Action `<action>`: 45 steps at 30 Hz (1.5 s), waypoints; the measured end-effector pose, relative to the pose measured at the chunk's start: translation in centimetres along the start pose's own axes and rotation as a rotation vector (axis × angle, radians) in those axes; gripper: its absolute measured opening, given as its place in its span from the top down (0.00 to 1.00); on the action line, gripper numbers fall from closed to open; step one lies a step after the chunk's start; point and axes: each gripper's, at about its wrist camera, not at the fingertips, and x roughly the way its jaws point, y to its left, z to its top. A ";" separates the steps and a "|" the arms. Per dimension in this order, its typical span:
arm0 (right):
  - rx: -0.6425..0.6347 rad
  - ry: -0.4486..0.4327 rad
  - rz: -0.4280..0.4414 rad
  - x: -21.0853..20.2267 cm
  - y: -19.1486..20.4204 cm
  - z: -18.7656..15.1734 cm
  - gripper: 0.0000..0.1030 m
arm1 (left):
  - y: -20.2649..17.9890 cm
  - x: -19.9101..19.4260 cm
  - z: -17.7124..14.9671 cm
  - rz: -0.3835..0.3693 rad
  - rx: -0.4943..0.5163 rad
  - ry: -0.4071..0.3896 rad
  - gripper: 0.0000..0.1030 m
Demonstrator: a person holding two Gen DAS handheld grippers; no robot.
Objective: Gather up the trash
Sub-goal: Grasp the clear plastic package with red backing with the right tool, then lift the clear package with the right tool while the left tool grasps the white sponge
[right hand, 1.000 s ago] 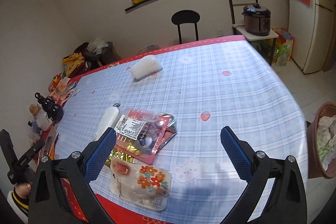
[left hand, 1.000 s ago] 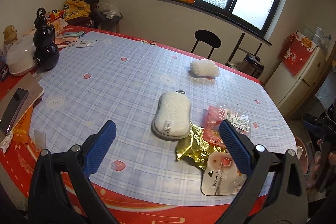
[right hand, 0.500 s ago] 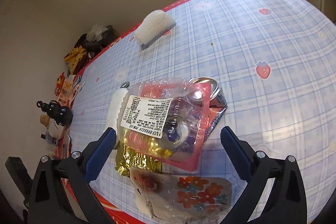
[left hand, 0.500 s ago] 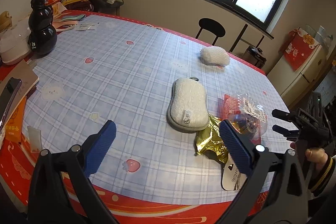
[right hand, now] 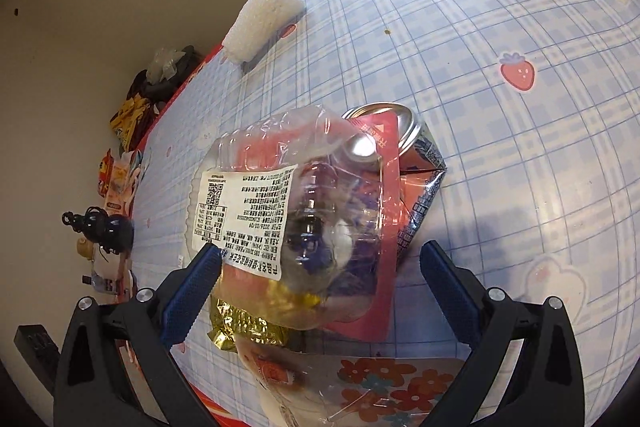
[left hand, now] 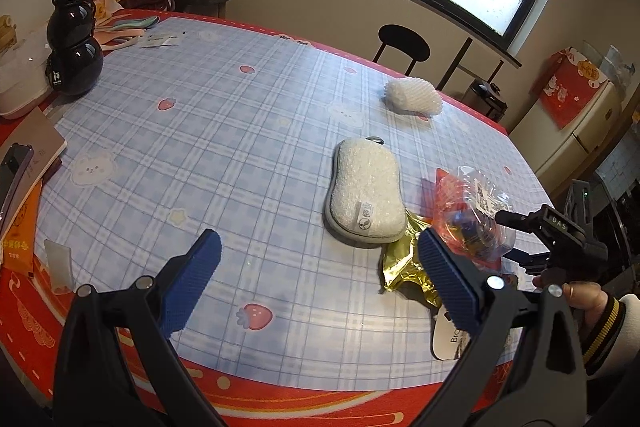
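Left wrist view: left gripper (left hand: 318, 259) spread wide, empty, over the checked table (left hand: 224, 131); white sponge (left hand: 366, 193) centre. Right wrist view only: right gripper (right hand: 320, 265) spread around the clear plastic package (right hand: 296, 211), centre frame, label readable, contents indistinct.

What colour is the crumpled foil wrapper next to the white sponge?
Gold; the foil wrapper shows best in the left wrist view, beside the sponge.

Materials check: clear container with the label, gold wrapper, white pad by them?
Clear container: thin glossy plastic, see-through with creases and glare; paper label. Gold wrapper: crinkled metallic foil or foil-coated film, mirror-like folds. White pad: looks like a nubby textile or foam sponge, matte, with a grey edge.
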 end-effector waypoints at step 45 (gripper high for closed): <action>-0.047 -0.093 0.097 -10.0 -1.6 0.1 0.31 | -9.0 6.4 -5.4 -0.243 0.088 0.247 0.16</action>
